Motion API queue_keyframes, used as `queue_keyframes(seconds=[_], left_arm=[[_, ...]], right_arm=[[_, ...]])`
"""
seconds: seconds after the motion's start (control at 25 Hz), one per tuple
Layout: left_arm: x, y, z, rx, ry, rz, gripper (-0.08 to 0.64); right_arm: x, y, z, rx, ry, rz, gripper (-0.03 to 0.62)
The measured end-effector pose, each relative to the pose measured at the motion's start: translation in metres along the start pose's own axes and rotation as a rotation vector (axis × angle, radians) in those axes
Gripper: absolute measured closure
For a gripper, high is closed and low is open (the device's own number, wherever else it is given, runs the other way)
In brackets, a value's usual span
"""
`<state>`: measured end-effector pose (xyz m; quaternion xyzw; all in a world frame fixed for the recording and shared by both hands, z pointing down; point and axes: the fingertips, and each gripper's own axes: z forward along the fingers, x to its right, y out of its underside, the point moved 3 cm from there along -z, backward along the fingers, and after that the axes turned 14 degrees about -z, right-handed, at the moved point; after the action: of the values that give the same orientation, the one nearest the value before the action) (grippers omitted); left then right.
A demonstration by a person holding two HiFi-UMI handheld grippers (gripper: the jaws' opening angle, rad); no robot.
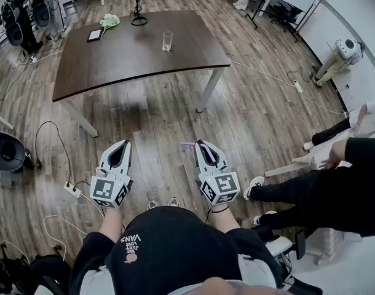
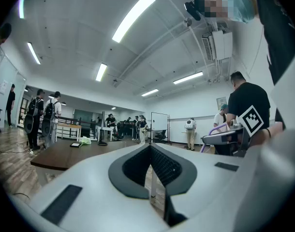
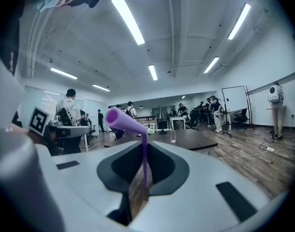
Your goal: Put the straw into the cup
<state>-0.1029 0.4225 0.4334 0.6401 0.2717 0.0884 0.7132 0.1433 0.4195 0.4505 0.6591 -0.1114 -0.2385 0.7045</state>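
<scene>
My right gripper [image 1: 203, 146] is pinched on the purple straw [image 3: 145, 164]. My left gripper [image 1: 121, 146] has its jaws together, with nothing in them. The cup [image 1: 167, 40] stands on the table [image 1: 114, 60], well apart from me, so I judge that the approach and the insertion are both left. Only the right gripper view shows the bent top of the straw, and only the head view shows the floor between me and the table.

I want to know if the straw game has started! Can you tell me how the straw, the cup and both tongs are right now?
left tongs: shut, nothing between them
right tongs: shut on the straw
straw: upright in the grip, top bent over, not in the cup yet
cup: upright on the table, away from both tongs, no straw inside
</scene>
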Motion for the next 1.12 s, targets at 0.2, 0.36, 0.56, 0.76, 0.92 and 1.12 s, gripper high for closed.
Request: queue_keyframes(seconds=[0.2,0.36,0.56,0.76,0.92,1.12], left_arm=[[-0.008,0.0,0.004,0.0,-0.006,-0.003,0.551],[-0.009,0.0,0.002,0.003,-0.009,-0.008,0.551],[-0.01,0.002,-0.002,0.005,-0.008,-0.015,0.551],[-0.016,0.001,-0.005,0.0,-0.002,-0.006,0.551],[-0.029,0.001,-0.007,-0.009,0.008,-0.01,0.551],[-0.051,0.002,-0.013,-0.016,0.036,-0.019,0.551]], right_arm=[[0.0,-0.002,0.01,0.006,-0.004,-0.002,0.551],[-0.002,-0.002,0.01,0.008,-0.014,0.01,0.551],[-0.007,-0.005,0.008,0.026,-0.015,0.039,0.549],[-0.013,-0.01,0.011,0.034,-0.006,0.036,0.549],[-0.022,-0.013,0.02,0.034,0.015,0.029,0.549],[-0.036,-0.016,0.03,0.037,0.044,0.035,0.55]])
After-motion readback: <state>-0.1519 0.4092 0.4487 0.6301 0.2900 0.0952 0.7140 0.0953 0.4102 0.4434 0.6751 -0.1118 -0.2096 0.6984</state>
